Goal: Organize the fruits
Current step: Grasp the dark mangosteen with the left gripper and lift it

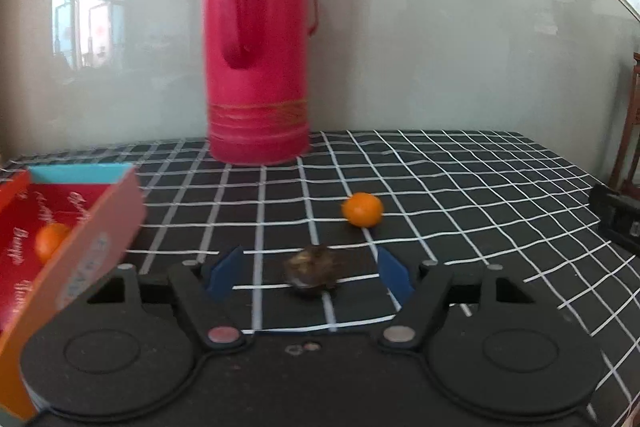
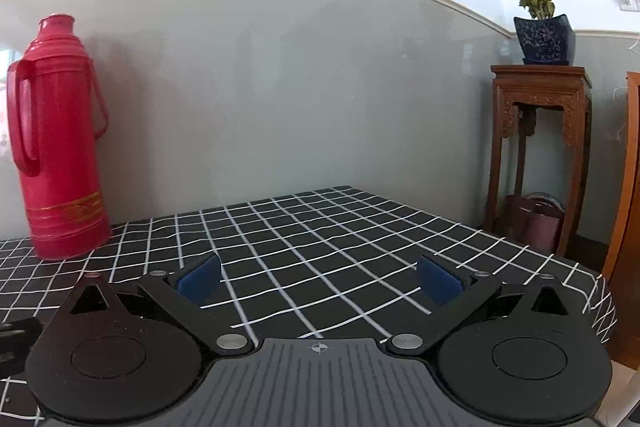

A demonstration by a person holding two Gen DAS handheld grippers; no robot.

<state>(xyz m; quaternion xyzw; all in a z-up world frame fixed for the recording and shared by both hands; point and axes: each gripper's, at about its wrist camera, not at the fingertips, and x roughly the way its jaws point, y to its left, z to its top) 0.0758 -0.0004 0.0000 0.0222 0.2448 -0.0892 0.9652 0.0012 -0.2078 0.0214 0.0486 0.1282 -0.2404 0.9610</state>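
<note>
In the left wrist view, a small dark brown fruit (image 1: 312,273) lies on the checked tablecloth between the open blue pads of my left gripper (image 1: 310,273), not touched by either. A loose orange (image 1: 362,209) lies beyond it, slightly right. A red and orange box (image 1: 80,227) stands at the left with another orange (image 1: 50,241) inside. In the right wrist view, my right gripper (image 2: 320,277) is open and empty above bare cloth; no fruit shows there.
A tall red thermos (image 1: 258,39) stands at the back of the table, also in the right wrist view (image 2: 60,147). A dark object (image 1: 616,215) sits at the right table edge. A wooden stand (image 2: 540,131) with a potted plant (image 2: 542,35) stands beyond the table's right side.
</note>
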